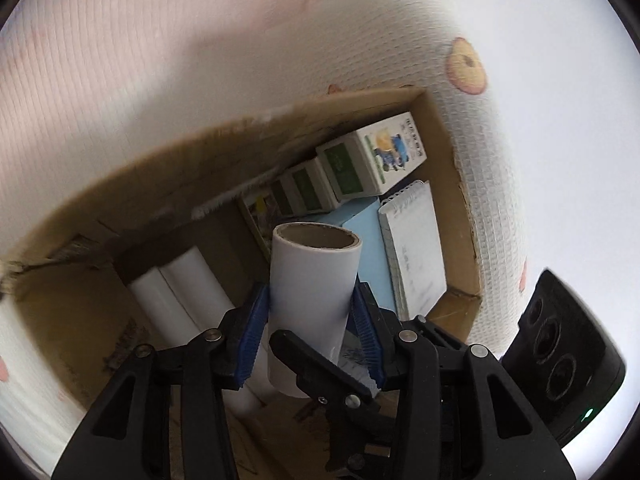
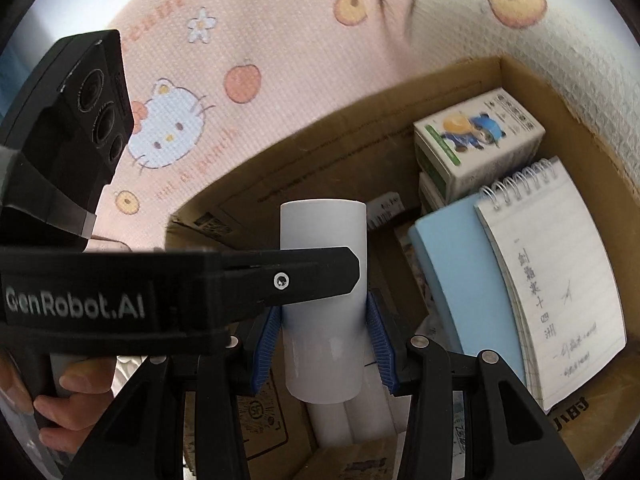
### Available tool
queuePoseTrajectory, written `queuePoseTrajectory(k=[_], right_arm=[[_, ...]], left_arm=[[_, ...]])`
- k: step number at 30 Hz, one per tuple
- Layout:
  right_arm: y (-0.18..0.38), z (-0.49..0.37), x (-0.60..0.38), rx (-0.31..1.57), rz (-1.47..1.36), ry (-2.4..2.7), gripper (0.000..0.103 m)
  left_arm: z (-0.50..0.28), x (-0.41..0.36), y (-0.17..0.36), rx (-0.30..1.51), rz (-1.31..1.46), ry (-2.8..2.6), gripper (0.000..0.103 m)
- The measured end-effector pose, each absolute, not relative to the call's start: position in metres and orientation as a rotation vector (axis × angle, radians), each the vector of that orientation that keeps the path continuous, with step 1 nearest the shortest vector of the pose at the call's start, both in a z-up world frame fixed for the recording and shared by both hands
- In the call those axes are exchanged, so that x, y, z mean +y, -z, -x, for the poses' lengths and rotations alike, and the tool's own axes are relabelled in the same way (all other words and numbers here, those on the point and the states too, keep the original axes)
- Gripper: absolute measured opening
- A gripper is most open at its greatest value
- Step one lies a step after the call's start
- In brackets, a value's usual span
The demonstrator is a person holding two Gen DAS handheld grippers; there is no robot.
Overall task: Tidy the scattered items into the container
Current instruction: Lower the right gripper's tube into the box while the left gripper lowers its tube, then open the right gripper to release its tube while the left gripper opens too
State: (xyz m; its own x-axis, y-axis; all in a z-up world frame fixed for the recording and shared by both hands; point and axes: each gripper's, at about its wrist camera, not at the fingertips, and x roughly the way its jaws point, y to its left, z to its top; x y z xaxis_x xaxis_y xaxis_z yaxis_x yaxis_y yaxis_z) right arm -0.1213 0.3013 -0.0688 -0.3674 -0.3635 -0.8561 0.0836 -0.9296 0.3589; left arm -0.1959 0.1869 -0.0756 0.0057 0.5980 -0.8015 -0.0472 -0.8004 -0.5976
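Left wrist: white roll (image 1: pixel 312 300) shows brown cardboard core.

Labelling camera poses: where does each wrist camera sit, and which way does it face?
Left wrist: on the left gripper, looking down into the cardboard box; own pads clamp a white roll.
Right wrist: on the right gripper, same aim, clamping a white roll; the left hand shows.
Shared: box, spiral notepad.

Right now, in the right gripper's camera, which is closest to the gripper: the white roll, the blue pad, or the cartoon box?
1. white roll: between the right gripper fingers, clamped.
2. blue pad: to the right, beside the spiral notebook.
3. cartoon box: far corner of the cardboard box, upper right.
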Motion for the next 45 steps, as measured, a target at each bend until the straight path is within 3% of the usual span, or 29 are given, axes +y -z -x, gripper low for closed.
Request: queuePoseTrajectory(k=[20,29,31,34,38,45], right_arm=[[0.101,0.130,0.306,-0.297,-1.790,2.281,0.041],[0.080,0.116,0.315,-0.135,-1.773,2.341,0.038],[0.075,0.111,0.315,-0.098,-1.761,2.363,0.032],[0.067,0.104,0.316,-0.050,-1.736,2.398,0.030],[0.056,0.098,0.320,-0.038,-1.699,2.434,0.030],[0.049,0.094,0.326,-0.047,-1.683,2.452,0.030]], left_arm=[[0.193,0.207,0.117,-0.587,2.042,-1.896,0.047],[0.197,0.206,0.127,-0.616,2.083,-1.975,0.047],[0.198,0.207,0.133,-0.616,2.126,-1.996,0.047],[0.200,0.207,0.136,-0.616,2.152,-2.058,0.047],[0.205,0.208,0.135,-0.698,2.180,-2.054,0.047],[0.207,0.214,0.137,-0.621,2.247,-2.061,0.047]])
